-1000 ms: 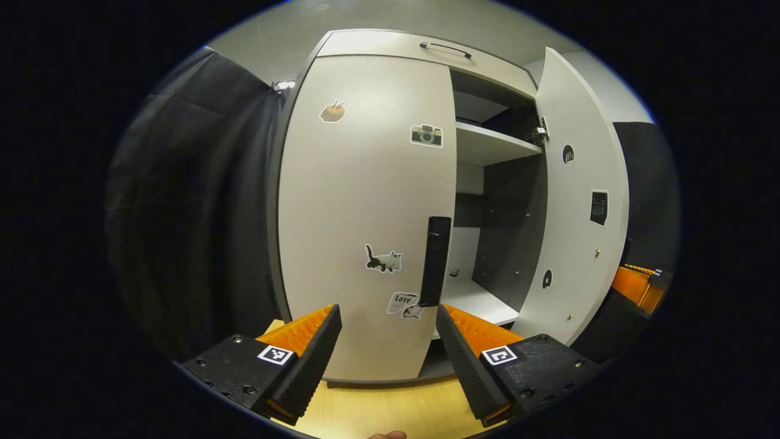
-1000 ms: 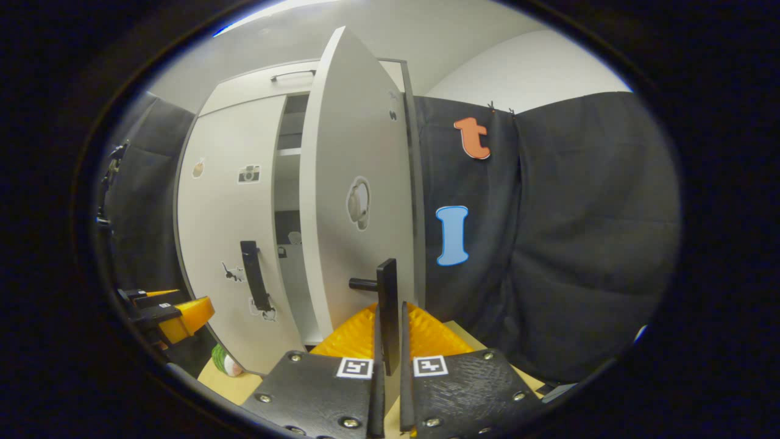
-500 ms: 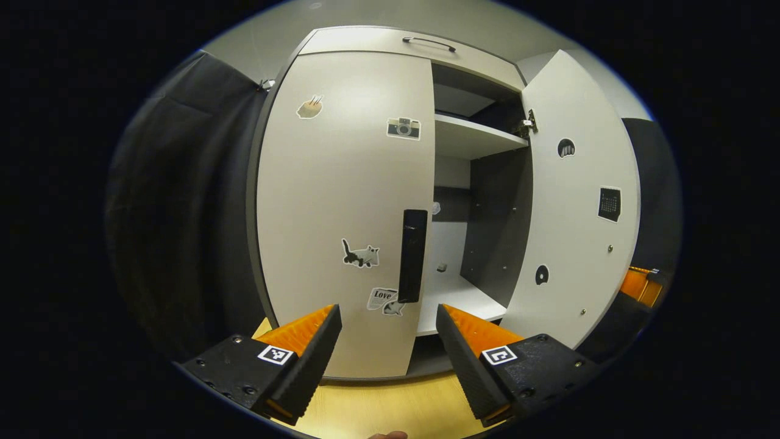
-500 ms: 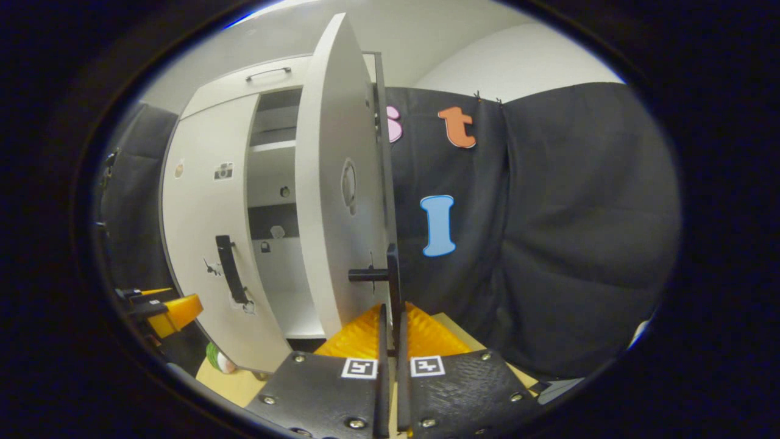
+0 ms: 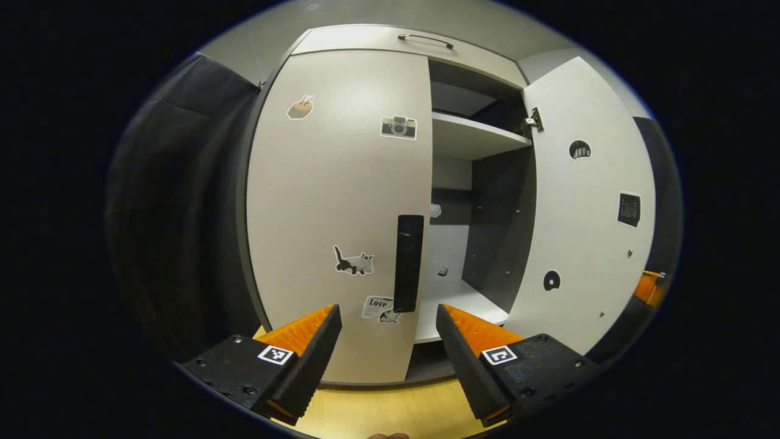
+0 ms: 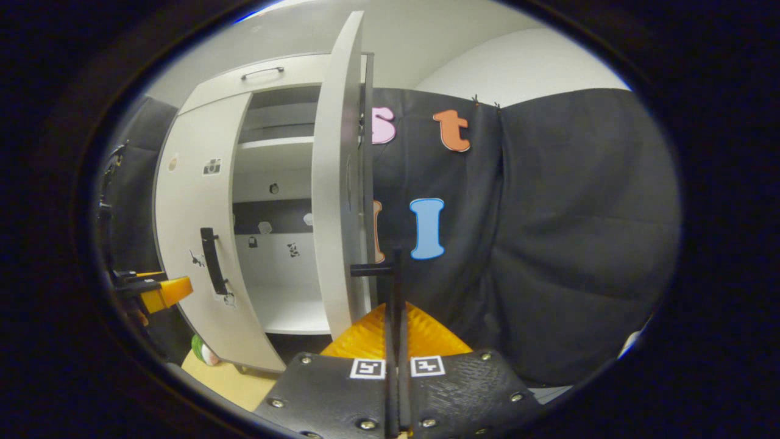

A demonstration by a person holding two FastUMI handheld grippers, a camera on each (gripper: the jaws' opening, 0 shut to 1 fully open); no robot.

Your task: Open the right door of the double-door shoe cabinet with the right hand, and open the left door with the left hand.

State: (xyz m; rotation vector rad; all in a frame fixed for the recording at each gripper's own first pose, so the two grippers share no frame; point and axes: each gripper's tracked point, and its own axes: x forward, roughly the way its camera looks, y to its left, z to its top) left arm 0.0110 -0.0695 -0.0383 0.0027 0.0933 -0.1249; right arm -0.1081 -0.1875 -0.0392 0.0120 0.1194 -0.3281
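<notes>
The pale shoe cabinet's left door (image 5: 335, 201) stands closed, with stickers on it and a black vertical handle (image 5: 408, 262) at its right edge. My left gripper (image 5: 388, 311) is open just below and in front of that handle, touching nothing. The right door (image 5: 585, 201) is swung wide open, baring the shelves (image 5: 469, 137). In the right gripper view that door (image 6: 341, 201) appears almost edge-on, and my right gripper (image 6: 396, 308) is shut on its black handle (image 6: 395, 274). The left door (image 6: 195, 201) and the left gripper (image 6: 155, 291) sit at the left there.
Black cloth hangs on both sides of the cabinet (image 5: 183, 201) (image 6: 548, 244). A closed upper flap with a thin handle (image 5: 425, 39) tops the cabinet. The cabinet stands on a wooden surface (image 5: 390, 408). A small green and white round thing (image 6: 201, 350) lies by the cabinet's base.
The right door has swung farther open with my right gripper on its handle. My left gripper has shifted a little, still open before the left door's handle.
</notes>
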